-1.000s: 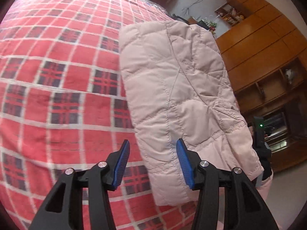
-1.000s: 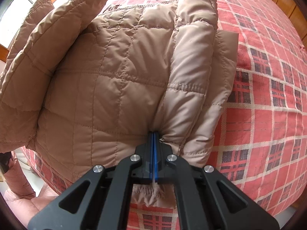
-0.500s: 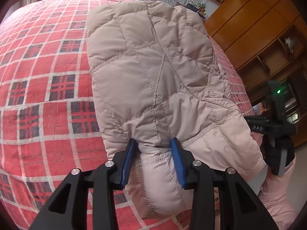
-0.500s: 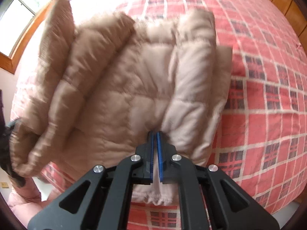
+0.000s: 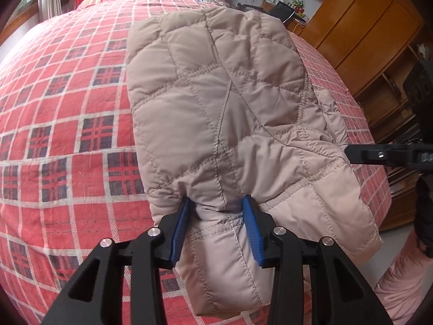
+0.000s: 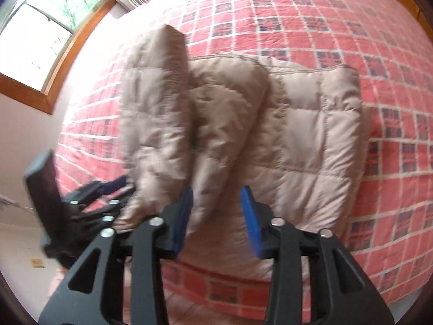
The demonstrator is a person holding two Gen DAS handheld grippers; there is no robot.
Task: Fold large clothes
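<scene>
- Left gripper (image 5: pixel 216 226) had its blue pads spread fairly wide with a fat roll of the quilted jacket (image 5: pixel 230 124) bunched between them; pads touched the padding on both sides, but whether it was truly clamped or just straddling, couldn't tell. Right gripper (image 6: pixel 216 222) stood wide apart, nothing held, the jacket's near edge lying between and under its fingers.
- Red plaid bedspread (image 5: pixel 67 108) covered the whole bed and carried the jacket; in the left wrist view the garment sat right of centre, near edge hanging over the bed's near side.
- Jacket in the right wrist view (blurred) looked already doubled: flat quilted panel on the right, two puffy folded layers standing up on the left.
- Wooden wardrobe (image 5: pixel 360 21) far right, window (image 6: pixel 40 35) far left; not involved.
- Step, my read: mid-fold, left side taking hold of the near hem while the right was free.
- Next move probably calls for the left to pinch fully through the thick padding, and the right to take a matching grip on the near edge, before carrying it toward the far edge; slippery shell could slide out of a loose pinch.
</scene>
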